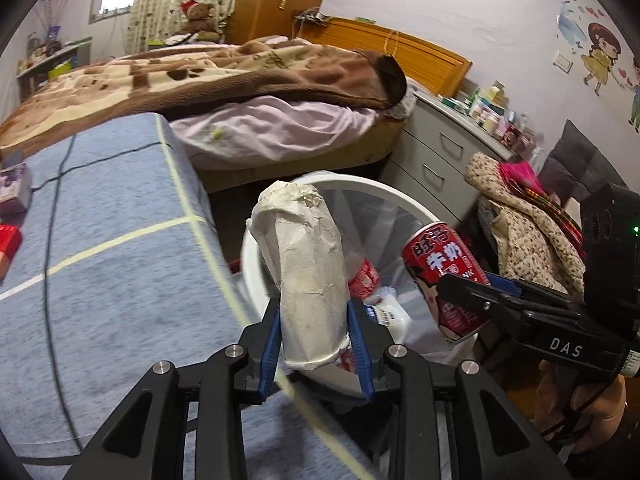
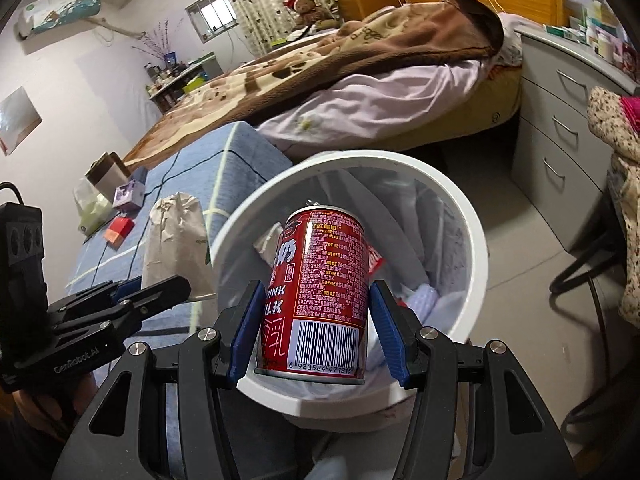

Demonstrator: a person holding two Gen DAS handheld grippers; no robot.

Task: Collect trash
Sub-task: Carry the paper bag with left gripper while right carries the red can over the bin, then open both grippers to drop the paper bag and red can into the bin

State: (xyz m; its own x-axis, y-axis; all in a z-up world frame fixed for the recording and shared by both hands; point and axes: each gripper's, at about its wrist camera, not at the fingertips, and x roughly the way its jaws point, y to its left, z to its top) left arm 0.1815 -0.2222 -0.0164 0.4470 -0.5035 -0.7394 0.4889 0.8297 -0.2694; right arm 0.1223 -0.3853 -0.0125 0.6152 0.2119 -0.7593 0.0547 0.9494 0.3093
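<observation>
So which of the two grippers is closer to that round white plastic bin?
Right. The right gripper holds the red can over the bin opening; the left gripper holds its crumpled paper bag by the rim.

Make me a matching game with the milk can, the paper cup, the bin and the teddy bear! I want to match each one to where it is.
Things:
1. red milk can
2. crumpled paper cup
3. white bin
4. teddy bear

Places:
A. far end of the bed, by the curtain
B. in the left gripper
C. on the floor beside the bed
D. in the right gripper

Pairs: 1-D, 2-B, 3-C, 4-A
</observation>
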